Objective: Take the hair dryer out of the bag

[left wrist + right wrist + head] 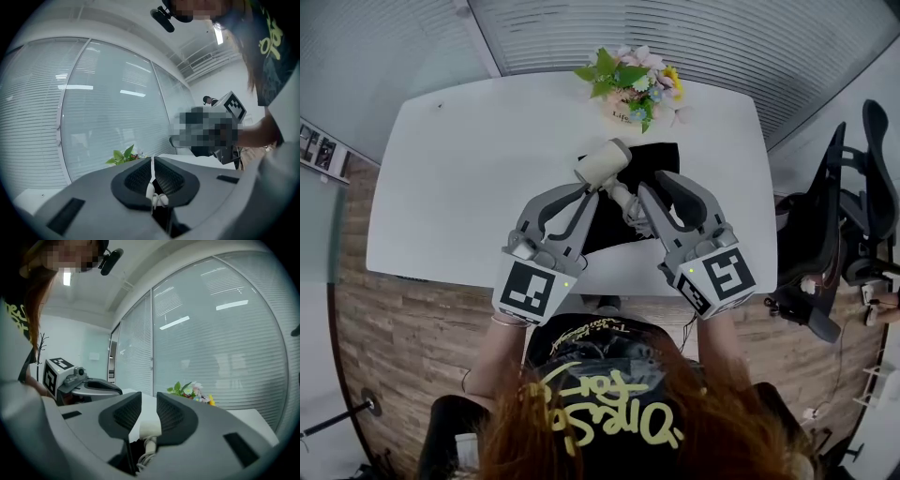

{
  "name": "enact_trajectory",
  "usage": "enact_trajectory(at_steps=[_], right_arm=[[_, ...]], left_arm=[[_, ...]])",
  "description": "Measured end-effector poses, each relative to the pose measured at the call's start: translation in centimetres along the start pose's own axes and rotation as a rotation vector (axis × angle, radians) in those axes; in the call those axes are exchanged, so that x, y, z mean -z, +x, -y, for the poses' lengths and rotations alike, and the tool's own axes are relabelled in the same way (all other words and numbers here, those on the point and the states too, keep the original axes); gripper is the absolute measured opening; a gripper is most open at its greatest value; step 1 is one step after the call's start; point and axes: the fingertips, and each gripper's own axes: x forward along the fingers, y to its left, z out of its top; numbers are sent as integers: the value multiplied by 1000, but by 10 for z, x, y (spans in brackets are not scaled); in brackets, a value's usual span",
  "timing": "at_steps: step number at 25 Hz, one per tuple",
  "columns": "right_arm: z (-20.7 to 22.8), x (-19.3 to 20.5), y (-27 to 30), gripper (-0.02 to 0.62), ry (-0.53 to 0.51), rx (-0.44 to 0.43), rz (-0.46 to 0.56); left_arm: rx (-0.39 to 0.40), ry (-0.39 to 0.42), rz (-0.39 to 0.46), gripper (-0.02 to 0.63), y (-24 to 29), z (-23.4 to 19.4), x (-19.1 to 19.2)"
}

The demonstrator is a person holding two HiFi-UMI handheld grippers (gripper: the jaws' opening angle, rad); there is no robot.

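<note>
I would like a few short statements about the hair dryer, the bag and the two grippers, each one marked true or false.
1. The hair dryer lies inside the black bag. False: it is held up, outside the bag.
2. The left gripper is shut on the white cord. True.
3. The flowers stand at the far edge of the table. True.
4. The right gripper is empty. False: its jaws grip the hair dryer's handle end.
</note>
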Motion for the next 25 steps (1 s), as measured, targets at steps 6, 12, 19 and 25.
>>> enact_trajectory(at_steps=[6,12,19,25], right_arm=[[0,-7,-7,14,3,10,32],[1,-8,-12,3,-1,9,48],[0,-9,-12,2,-18,15,49],[0,-7,-12,2,-40,26,37]], left_arm=[[25,-35,54,-9,-1,10,-14],[21,-30,58,-9,0,13,-18],[24,-46,65,-9,-1,12,-21],[19,-58,67,-9,-1,10,-23]])
